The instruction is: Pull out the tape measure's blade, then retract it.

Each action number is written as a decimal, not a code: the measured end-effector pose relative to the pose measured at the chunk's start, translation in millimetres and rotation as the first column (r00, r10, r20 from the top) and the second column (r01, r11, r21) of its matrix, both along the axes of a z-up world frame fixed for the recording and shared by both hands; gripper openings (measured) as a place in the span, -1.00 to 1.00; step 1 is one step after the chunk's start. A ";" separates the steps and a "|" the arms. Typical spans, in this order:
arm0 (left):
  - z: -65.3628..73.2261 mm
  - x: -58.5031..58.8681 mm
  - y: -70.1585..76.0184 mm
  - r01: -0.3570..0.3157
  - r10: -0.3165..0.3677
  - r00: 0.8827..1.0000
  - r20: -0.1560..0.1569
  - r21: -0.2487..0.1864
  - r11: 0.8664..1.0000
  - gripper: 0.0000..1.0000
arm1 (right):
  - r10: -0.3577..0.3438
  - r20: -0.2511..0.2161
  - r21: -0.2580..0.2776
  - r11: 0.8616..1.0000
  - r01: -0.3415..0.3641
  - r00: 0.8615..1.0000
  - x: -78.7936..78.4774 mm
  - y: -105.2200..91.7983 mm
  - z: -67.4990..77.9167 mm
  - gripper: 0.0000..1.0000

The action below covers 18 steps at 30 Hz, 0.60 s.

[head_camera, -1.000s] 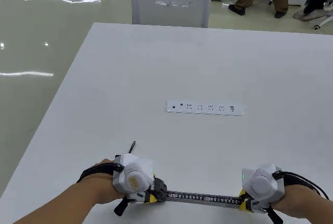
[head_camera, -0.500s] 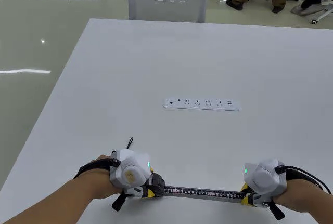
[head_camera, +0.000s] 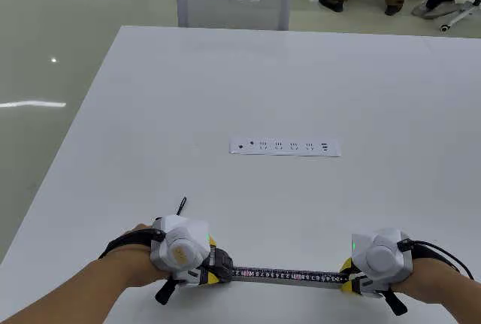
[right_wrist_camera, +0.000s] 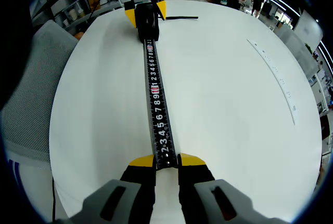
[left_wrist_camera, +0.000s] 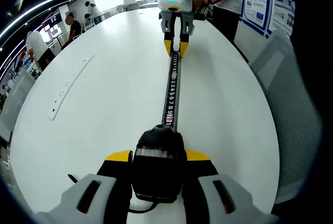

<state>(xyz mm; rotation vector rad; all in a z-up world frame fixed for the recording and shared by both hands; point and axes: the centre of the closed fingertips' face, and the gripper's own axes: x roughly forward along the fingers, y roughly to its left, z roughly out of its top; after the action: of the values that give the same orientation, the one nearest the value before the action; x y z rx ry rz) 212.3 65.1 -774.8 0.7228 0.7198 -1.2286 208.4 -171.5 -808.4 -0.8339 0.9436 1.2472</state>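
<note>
Grippers sit a touch wider apart than a sec ago, so a bit more blade is out. The rest of the shift (power strip sliding left in the head view) is just my headset moving, imo.

Left gripper is clamped around the tape measure case, black body wedged between the yellow tips, at the lower left of the head view. Right gripper is pinched on the tip end of the blade, lower right of the frame. The blade runs straight between the two, numbers facing up, low over the table. Can't tell if it's touching the top or hanging just above it.

Edges: the whole setup is right by the near edge of the table, bottom of the head view. The table's left edge runs diagonally from top centre down to the lower left, and the left gripper is fairly close to it. A grey mesh chair sits just off the near edge, on the left of the right gripper view.

Room to move: plenty of bare white top past the blade. The power strip lies mid-frame, well apart from the tape. A thin black stick-like thing lies just beyond the left gripper, can't make out what it is. A grey chair stands at the far edge, top of the frame.
</note>
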 end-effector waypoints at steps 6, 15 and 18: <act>0.8 0.4 -0.5 0.005 -0.005 1.000 0.007 -0.005 1.000 -0.36 | 0.000 0.011 0.006 1.000 0.000 1.000 2.2 -0.6 -0.6 -0.69; 14.8 17.1 10.8 -0.177 0.177 0.984 -0.009 -0.099 0.979 0.16 | -0.070 0.064 0.019 0.997 0.069 0.995 6.4 -2.4 0.0 -0.53; 25.4 17.9 24.5 -0.219 0.222 0.975 0.009 -0.131 0.967 0.49 | -0.096 0.092 0.043 0.995 0.092 0.991 6.0 -4.7 5.3 -0.32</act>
<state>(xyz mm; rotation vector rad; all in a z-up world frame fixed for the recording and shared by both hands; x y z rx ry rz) 230.2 89.6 -749.4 0.5340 0.6757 -1.0506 214.3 -176.2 -803.0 -0.8012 0.8710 1.1323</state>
